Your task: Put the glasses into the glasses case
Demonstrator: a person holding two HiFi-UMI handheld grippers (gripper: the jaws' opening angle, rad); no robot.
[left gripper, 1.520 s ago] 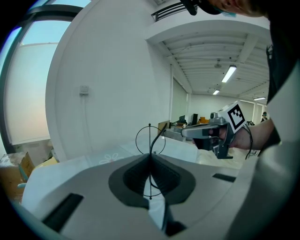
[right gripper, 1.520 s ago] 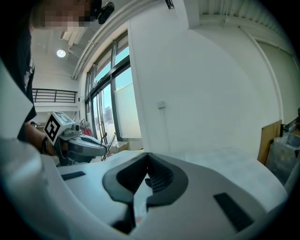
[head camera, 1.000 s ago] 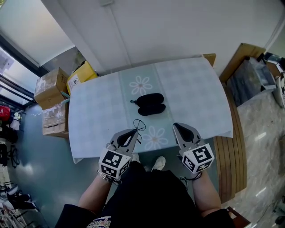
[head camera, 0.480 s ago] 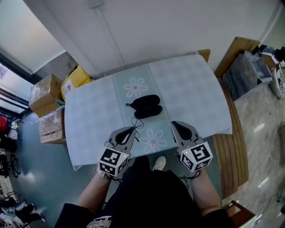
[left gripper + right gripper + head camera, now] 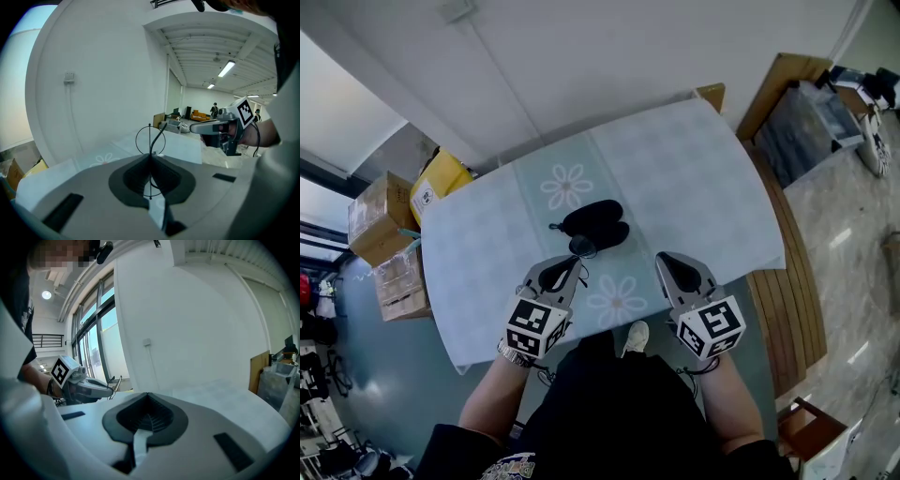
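Observation:
A black glasses case (image 5: 592, 223) lies near the middle of the pale floral tablecloth (image 5: 694, 178); it shows as two dark lobes. My left gripper (image 5: 572, 267) is shut on thin black wire-rimmed glasses (image 5: 581, 247), which stick up from its tip just short of the case's near edge. In the left gripper view the round lens rim (image 5: 151, 140) and a temple rise from the shut jaws of that gripper (image 5: 150, 157). My right gripper (image 5: 668, 260) hovers over the table's near edge, right of the case, shut with nothing in it (image 5: 147, 397).
Cardboard boxes (image 5: 380, 202) and a yellow box (image 5: 441, 183) stand on the floor left of the table. A wooden bench (image 5: 792, 300) runs along its right side. A white wall is just behind the table. The person's shoe (image 5: 635, 336) shows below the near edge.
My left gripper has carried the glasses forward, closer to the case. The right gripper keeps its place beside it. The head view has shifted.

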